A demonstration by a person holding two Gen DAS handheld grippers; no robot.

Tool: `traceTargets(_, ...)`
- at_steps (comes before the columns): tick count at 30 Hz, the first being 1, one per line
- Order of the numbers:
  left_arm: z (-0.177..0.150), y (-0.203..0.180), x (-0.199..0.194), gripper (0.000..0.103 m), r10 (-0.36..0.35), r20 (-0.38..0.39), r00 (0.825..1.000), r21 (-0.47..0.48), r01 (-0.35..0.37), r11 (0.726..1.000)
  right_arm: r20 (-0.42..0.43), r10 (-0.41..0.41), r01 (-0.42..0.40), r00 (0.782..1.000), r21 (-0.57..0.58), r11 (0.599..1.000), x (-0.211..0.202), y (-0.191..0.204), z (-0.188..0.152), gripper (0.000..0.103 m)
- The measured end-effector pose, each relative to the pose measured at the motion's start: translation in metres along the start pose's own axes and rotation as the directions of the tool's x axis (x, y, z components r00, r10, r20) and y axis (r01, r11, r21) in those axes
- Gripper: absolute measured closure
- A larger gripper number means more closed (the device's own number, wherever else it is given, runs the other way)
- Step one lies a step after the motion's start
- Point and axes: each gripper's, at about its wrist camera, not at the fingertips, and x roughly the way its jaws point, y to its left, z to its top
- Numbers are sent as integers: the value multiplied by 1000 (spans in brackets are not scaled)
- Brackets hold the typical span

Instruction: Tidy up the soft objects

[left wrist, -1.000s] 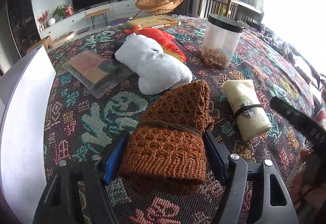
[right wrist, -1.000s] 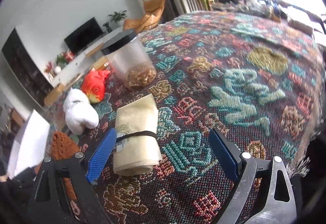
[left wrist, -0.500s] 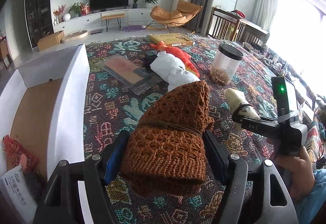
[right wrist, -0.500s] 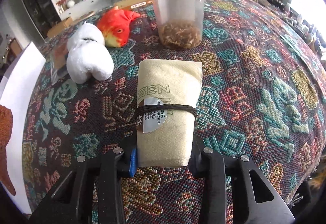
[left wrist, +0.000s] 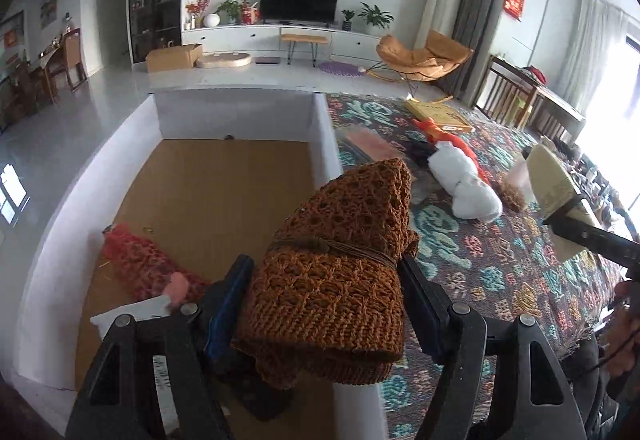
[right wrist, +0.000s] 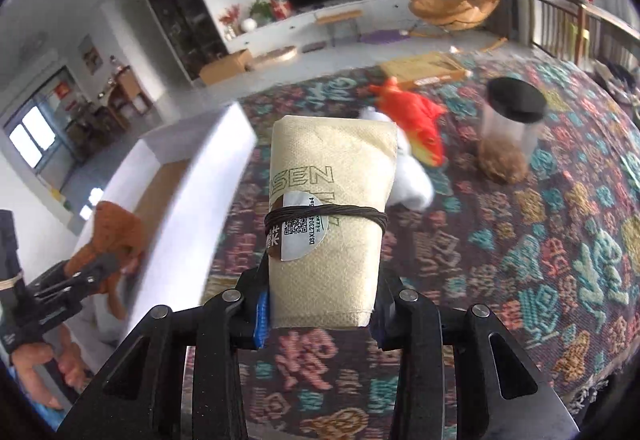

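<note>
Patterned tablecloth (right wrist: 520, 260) — tied beige roll (right wrist: 332, 208)

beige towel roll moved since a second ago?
Yes. The beige towel roll, then lying on the patterned cloth, is now lifted clear in the right gripper, nearer the white box.

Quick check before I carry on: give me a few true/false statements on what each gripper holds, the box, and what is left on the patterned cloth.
1. The left gripper is shut on the brown knitted bundle. True.
2. The right gripper is empty. False: it is shut on the beige rolled cloth, tied with a dark cord.
3. The white box already holds a red knitted item. True.
4. The red fish plush lies in the box. False: it lies on the patterned cloth, beside the white plush.
5. The clear jar has no lid. False: it has a black lid.
</note>
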Motion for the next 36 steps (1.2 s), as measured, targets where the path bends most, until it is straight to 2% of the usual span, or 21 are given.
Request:
traceTargets(2,-2,25,-4,31,41,1,999,-39,-41,998,-21,87,-87,996,-37,995,5,34,7,63)
traceTargets(4,-5,50,-10,31,91,1,996,-76,-91,993,-61,180,-184,982,-62,981,16,69,14,63)
traceTargets(7,-13,81,-18,29,172,-9,985,-114,-172,979,-133,313,-324,940,-66,944,37,114,17,62)
traceTargets(8,-16,89,-19,23,205,-10,979,-124,-205,971,-160,358,-371,920,-57,927,45,127,17,60)
traceTargets(10,-22,104,-24,13,278,10,961,-154,-273,950,-220,412,-427,884,-25,904,67,145,14,36)
traceTargets(11,-22,109,-25,2,306,12,952,-168,-300,939,-251,436,-451,864,-3,892,78,149,10,26)
traceTargets(12,-23,114,-28,0,328,16,944,-182,-320,930,-278,442,-455,853,21,890,87,148,8,26)
traceTargets(14,-24,119,-32,0,343,30,939,-215,-329,920,-285,432,-435,856,58,899,95,135,5,26)
traceTargets(15,-25,119,-33,0,336,34,941,-228,-320,920,-266,415,-416,870,55,908,94,125,3,26)
traceTargets(17,-25,113,-33,0,311,42,950,-238,-292,926,-214,314,-319,925,13,948,89,104,-1,26)
traceTargets(19,-24,93,-29,0,260,59,964,-228,-241,944,-156,154,-163,976,-47,986,84,79,-9,25)
traceTargets(20,-20,77,-26,0,224,68,972,-213,-205,955,-129,47,-57,990,-75,996,84,62,-16,24)
traceTargets(21,-20,61,-23,0,179,77,981,-191,-161,968,-104,-65,56,992,-92,994,84,44,-25,22)
traceTargets(22,-17,42,-19,0,132,82,988,-163,-117,980,-83,-177,169,981,-96,981,85,23,-36,22)
traceTargets(24,-15,-3,-11,0,38,79,996,-87,-31,996,-83,-366,361,927,-71,930,89,-25,-60,22)
traceTargets(26,-18,-50,-1,0,-58,58,997,-4,59,998,-120,-476,479,871,-3,878,90,-74,-77,22)
traceTargets(28,-23,-97,16,0,-149,10,989,66,148,987,-143,-533,545,834,74,835,82,-115,-86,22)
traceTargets(30,-33,-137,41,0,-206,-58,977,92,211,973,-141,-513,532,846,182,827,68,-143,-83,21)
traceTargets(32,-41,-168,72,0,-228,-110,967,113,240,964,-99,-554,562,827,200,803,59,-153,-77,21)
traceTargets(34,-47,-186,103,0,-188,-134,973,134,206,969,-82,-589,593,804,200,780,59,-161,-75,21)
traceTargets(36,-49,-190,129,0,-143,-142,979,139,163,977,-116,-558,568,822,239,787,64,-173,-77,21)
